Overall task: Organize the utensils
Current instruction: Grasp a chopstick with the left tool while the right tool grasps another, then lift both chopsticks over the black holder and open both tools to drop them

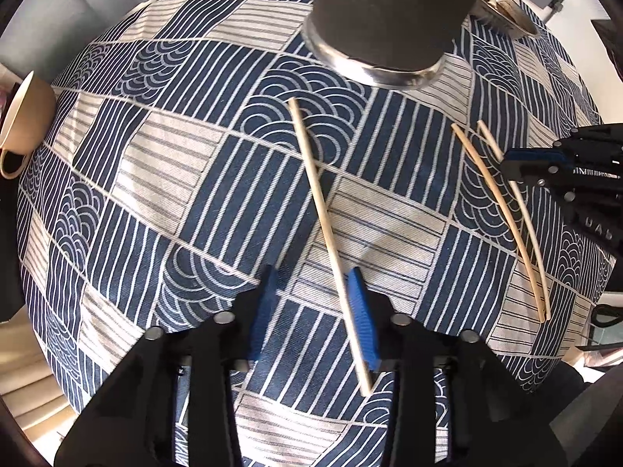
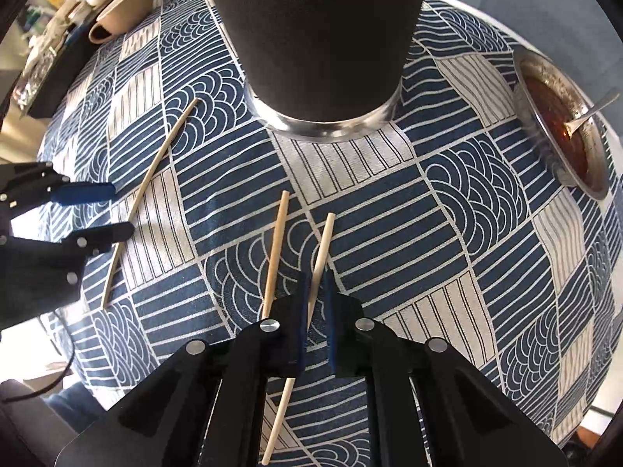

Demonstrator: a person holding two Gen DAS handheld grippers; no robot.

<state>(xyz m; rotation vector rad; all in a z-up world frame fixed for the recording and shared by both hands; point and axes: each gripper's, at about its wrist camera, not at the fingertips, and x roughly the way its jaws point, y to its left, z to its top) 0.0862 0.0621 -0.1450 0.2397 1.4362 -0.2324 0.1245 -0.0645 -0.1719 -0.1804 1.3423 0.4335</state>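
Patterned tablecloth point(image 2: 447, 179): right gripper point(image 2: 315, 272) fingers clamp one chopstick point(image 2: 317, 268); left gripper point(image 1: 311, 284) fingers parted, straddling another chopstick point(image 1: 315, 183).

We found very little lettering. In the left wrist view, the black body of the right tongs point(image 1: 510, 165), at the right edge, carried pale raised letters that we read only in part: something like "UAB", with a second strip of small print above it too blurred for us to make out. Nowhere else did we find anything readable.
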